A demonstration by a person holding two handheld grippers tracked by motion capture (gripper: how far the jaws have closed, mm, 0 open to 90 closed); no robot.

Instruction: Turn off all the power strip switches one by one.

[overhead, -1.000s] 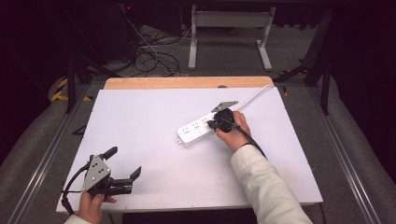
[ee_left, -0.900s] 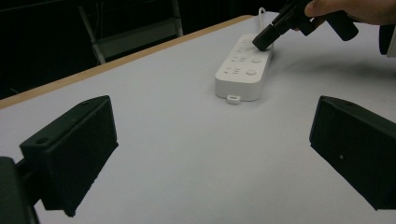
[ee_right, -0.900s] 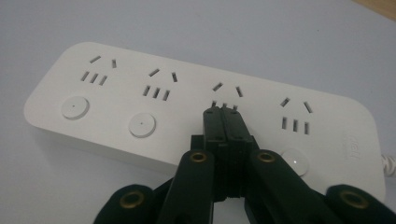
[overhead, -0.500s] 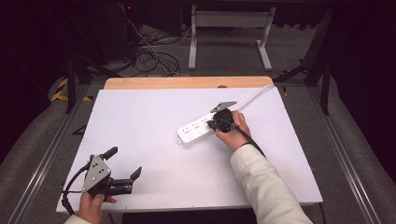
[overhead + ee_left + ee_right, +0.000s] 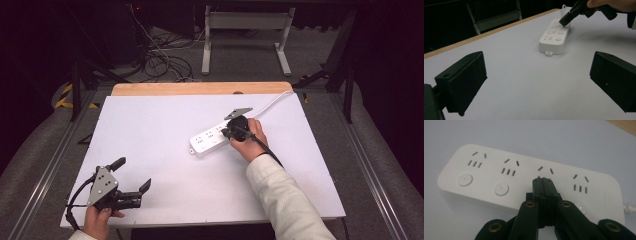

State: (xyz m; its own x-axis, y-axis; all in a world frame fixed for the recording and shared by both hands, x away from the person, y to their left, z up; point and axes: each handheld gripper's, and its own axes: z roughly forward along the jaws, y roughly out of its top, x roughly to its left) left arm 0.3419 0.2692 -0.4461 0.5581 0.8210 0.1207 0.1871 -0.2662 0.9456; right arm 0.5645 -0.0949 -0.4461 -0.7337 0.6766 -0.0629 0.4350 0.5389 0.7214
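Note:
A white power strip (image 5: pixel 211 140) (image 5: pixel 554 37) (image 5: pixel 524 180) with several sockets and round buttons lies flat right of the table's middle. My right gripper (image 5: pixel 231 132) (image 5: pixel 543 180) (image 5: pixel 564 22) is shut with nothing between its jaws. Its tips rest on the strip's top at the third socket group from the free end. My left gripper (image 5: pixel 132 175) (image 5: pixel 536 80) hovers over the near left corner of the table. Its jaws stand wide apart and hold nothing, and the strip lies well ahead of it.
The white table (image 5: pixel 165 150) has a wooden strip (image 5: pixel 200 88) along its far edge. The power strip's white cord (image 5: pixel 272 102) runs off toward the far right. Cables (image 5: pixel 165 65) and a metal stand (image 5: pixel 245 40) are on the floor beyond the table.

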